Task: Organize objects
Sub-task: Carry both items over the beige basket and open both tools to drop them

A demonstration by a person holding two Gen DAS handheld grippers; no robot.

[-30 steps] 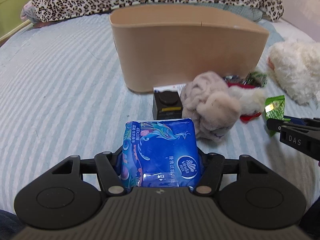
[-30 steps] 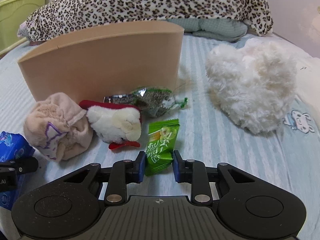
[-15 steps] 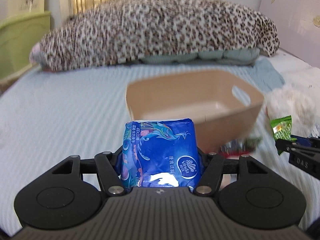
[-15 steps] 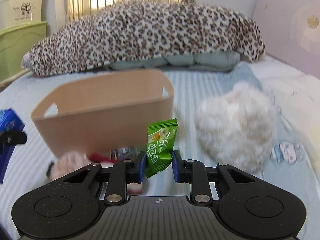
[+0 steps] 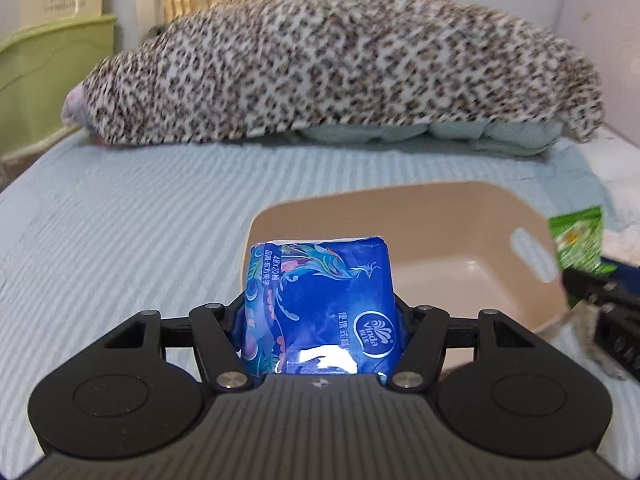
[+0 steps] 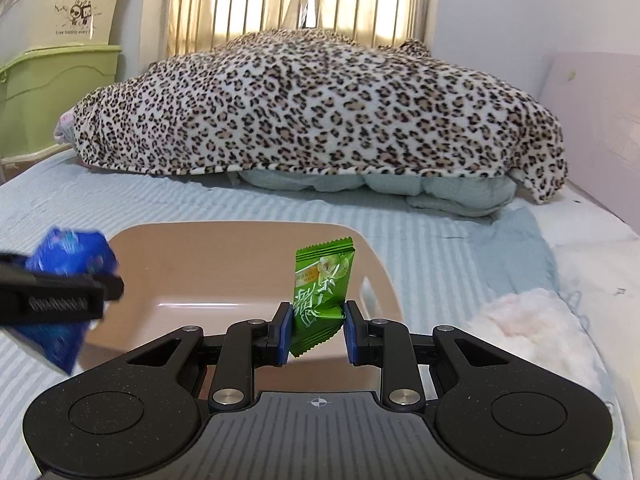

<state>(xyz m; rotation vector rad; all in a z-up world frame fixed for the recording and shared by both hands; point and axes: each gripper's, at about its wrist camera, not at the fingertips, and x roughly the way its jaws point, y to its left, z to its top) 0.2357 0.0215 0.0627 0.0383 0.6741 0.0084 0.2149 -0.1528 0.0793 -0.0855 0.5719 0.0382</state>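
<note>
Backlit by the window [image 6: 316, 4]; fisheye-curved edges, slight motion blur.

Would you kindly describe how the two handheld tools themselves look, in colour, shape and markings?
Both are matte black plastic: a ribbed grey centre plate with a small crosshair mark, round discs either side, silver pivot screws. The right tool has blue finger pads; the left tool shows none.

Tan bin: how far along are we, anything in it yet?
Nothing visible in the tan bin yet; the part of its floor in view is bare. In hand: the left gripper is shut on the blue Vinda tissue pack, the right gripper on the green candy packet, both held at the bin. Left: drop both; a white plush lies beside the bin.
</note>
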